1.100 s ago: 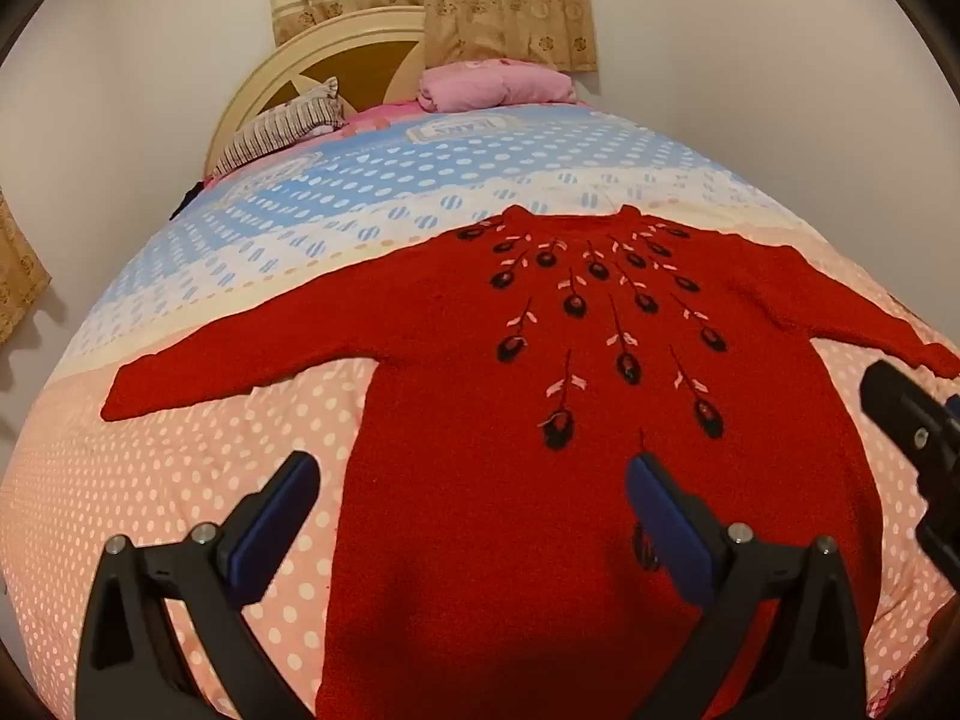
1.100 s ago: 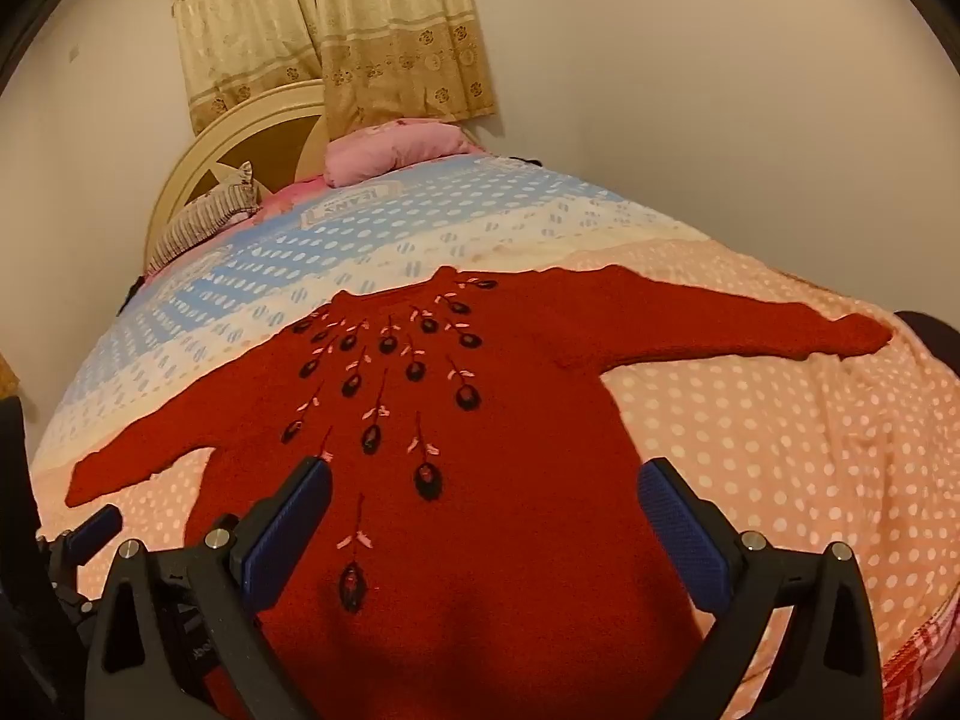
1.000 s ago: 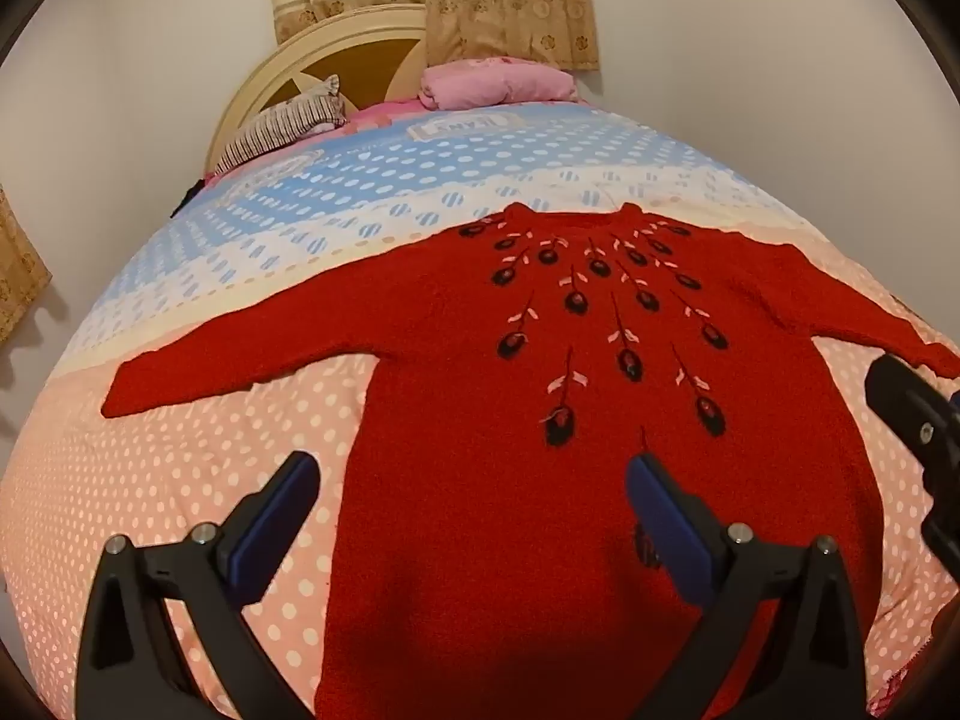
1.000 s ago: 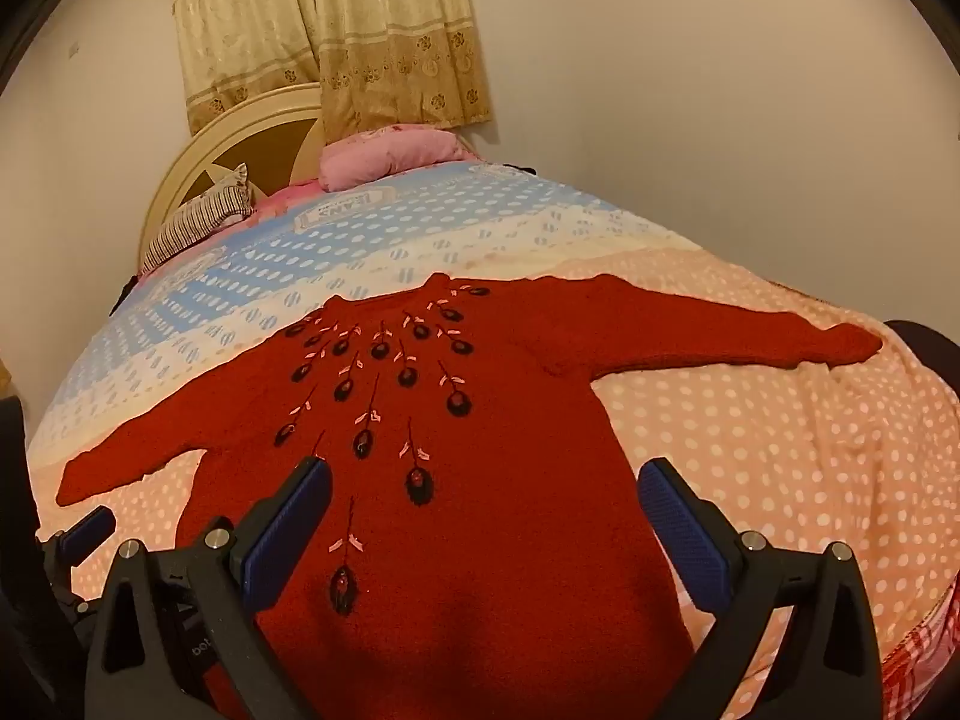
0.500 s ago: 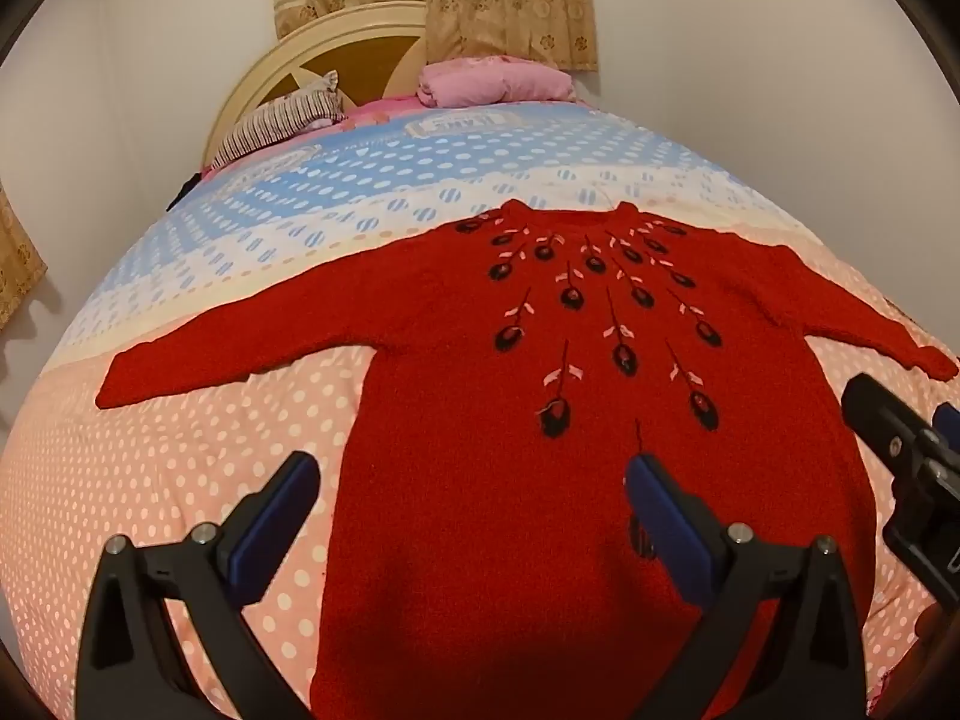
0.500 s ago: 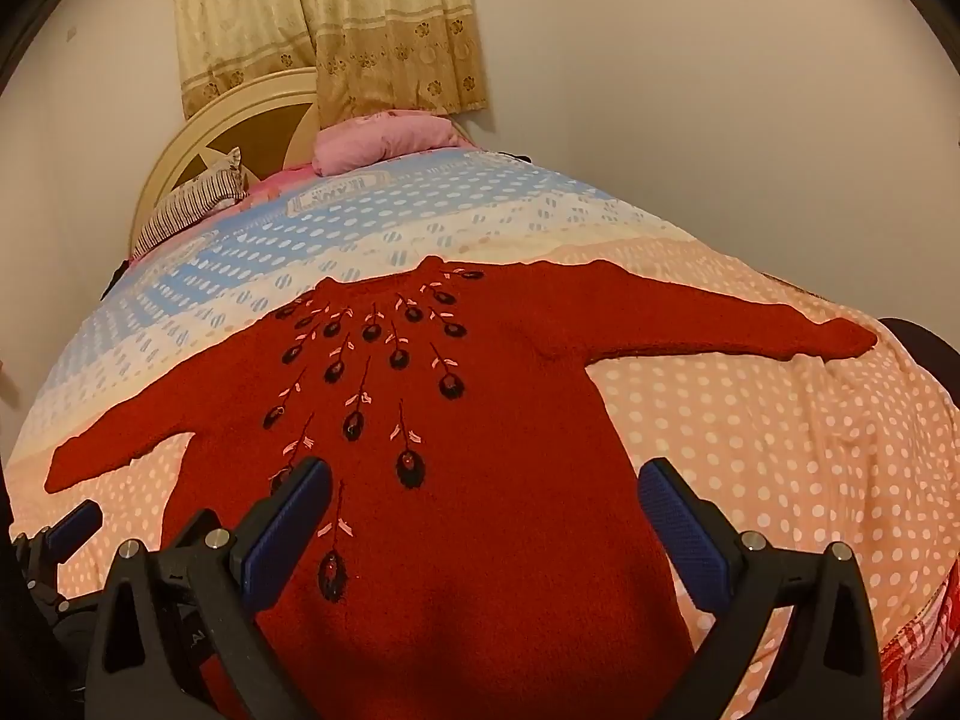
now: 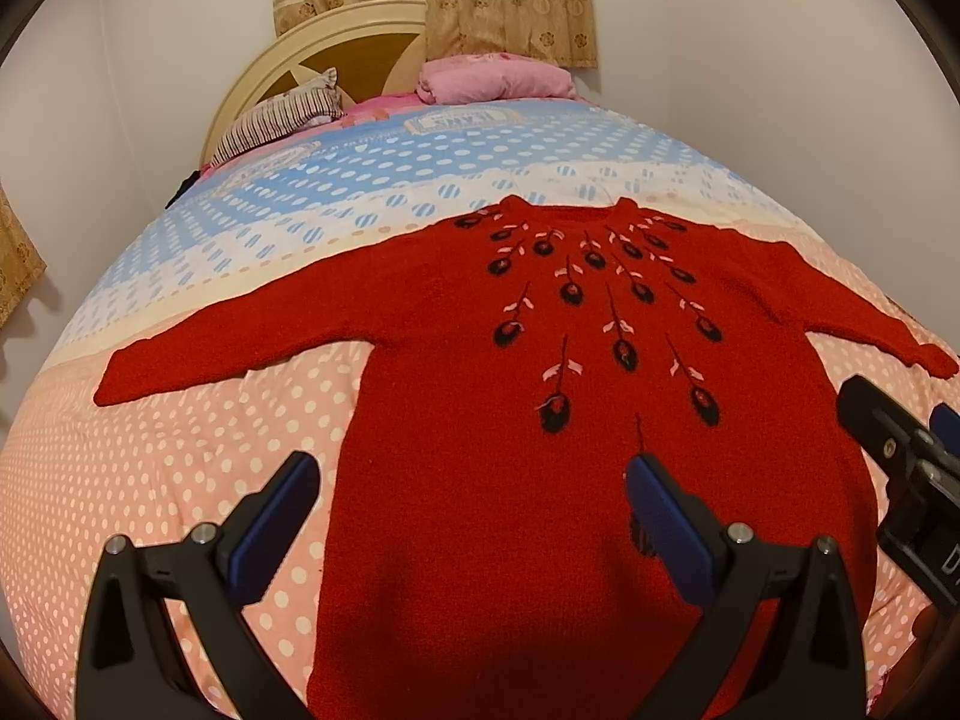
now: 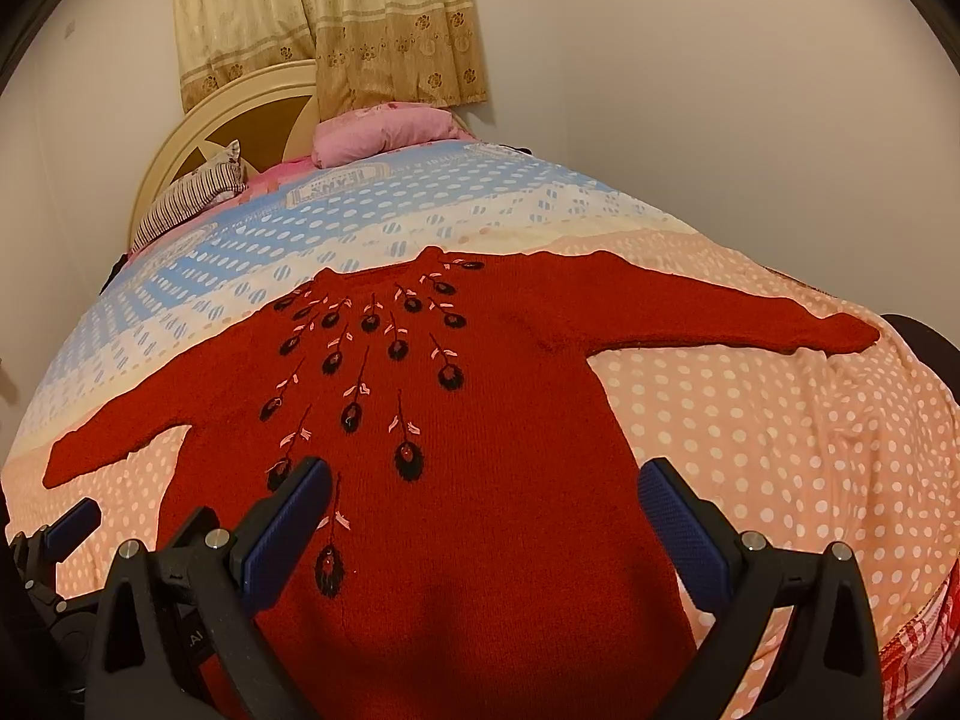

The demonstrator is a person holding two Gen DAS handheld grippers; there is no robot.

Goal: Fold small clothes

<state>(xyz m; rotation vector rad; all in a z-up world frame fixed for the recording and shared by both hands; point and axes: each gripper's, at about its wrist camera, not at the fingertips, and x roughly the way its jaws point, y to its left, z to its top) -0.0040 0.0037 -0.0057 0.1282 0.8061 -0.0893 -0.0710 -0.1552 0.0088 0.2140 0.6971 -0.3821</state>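
A red knit sweater (image 7: pixel 516 396) with black and pink feather embroidery lies flat, front up, on the bed, both sleeves spread out; it also shows in the right wrist view (image 8: pixel 456 456). My left gripper (image 7: pixel 474 480) is open and empty, hovering over the sweater's lower left body and side edge. My right gripper (image 8: pixel 486 486) is open and empty over the lower right body. Each gripper shows at the edge of the other's view. The hem is hidden below the frames.
The bed has a polka-dot cover (image 7: pixel 156 468), peach near me and blue farther away. A striped pillow (image 7: pixel 276 120) and a pink folded blanket (image 7: pixel 492 78) lie by the headboard (image 7: pixel 336 30). A wall (image 8: pixel 720 90) runs along the right side.
Both grippers have drifted slightly forward and lower over the sweater. The jaws stay open. The sweater has not moved.
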